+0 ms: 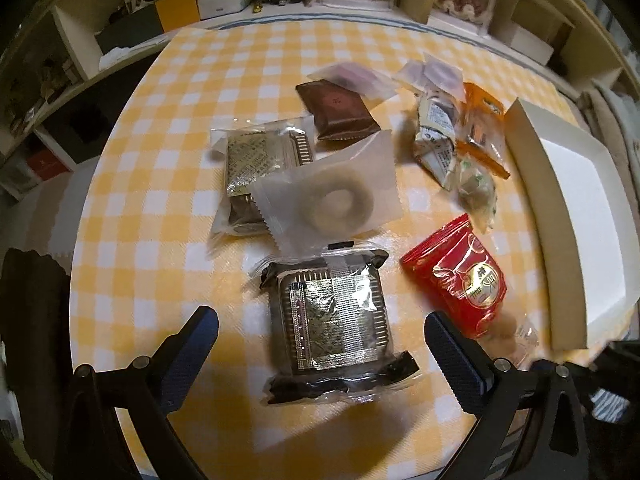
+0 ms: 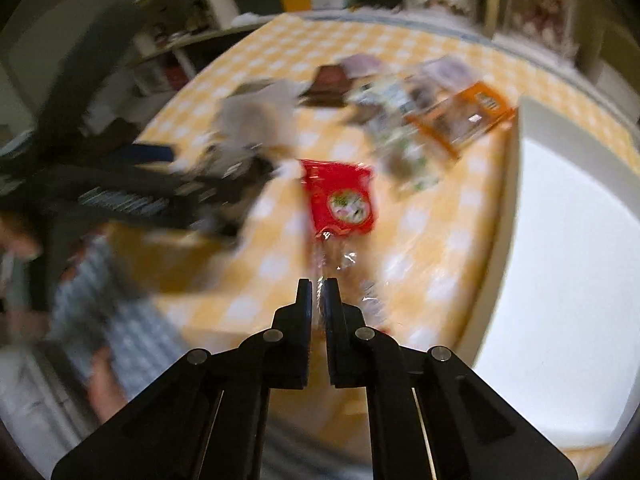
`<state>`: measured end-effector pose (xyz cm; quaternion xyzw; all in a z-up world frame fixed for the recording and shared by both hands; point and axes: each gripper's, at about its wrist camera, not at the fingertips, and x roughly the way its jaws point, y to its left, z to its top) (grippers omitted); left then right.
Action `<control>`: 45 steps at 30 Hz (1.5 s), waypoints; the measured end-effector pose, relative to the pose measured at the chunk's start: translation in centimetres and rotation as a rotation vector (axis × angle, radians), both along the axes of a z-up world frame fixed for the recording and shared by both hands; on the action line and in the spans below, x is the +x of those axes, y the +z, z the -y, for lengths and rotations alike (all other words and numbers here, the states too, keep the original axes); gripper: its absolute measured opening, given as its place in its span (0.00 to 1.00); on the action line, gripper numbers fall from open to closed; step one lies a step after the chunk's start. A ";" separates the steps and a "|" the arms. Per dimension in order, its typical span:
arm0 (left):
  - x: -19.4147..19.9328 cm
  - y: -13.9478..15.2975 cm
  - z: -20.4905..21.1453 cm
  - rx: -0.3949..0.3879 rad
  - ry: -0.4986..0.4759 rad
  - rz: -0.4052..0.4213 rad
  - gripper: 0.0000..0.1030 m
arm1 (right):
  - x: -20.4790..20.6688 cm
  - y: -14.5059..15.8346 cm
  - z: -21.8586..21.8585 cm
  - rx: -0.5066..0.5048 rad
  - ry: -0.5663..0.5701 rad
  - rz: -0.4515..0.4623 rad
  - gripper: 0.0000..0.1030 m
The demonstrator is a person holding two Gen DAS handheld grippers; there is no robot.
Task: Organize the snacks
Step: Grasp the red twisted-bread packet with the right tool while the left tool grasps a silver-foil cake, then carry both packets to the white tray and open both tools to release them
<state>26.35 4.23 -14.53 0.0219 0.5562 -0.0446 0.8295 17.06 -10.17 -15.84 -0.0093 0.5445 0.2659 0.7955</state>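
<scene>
Left claw (image 1: 322,328) hangs with its jaws wide apart, one either side of a clear-wrapped dark pastry (image 1: 328,324) on the checked counter (image 1: 132,240). Only this sharp view shows the ring-shaped snack (image 1: 332,200) farther off. Right claw (image 2: 318,294) is clamped on the clear tail of the red packet (image 2: 340,200); its blurred view shows the white tray (image 2: 560,280) at right.

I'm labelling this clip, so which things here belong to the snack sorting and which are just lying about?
Job:
red snack packet
foil-tray cake pack
ring pastry wrapper
brown packet
orange packet
white box

Lying about:
shelf clutter
checked tablecloth
</scene>
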 end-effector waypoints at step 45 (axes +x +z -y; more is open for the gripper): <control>-4.5 8.2 -1.3 -0.157 0.132 0.237 0.56 | 4.6 5.7 2.0 0.073 -0.164 0.243 0.34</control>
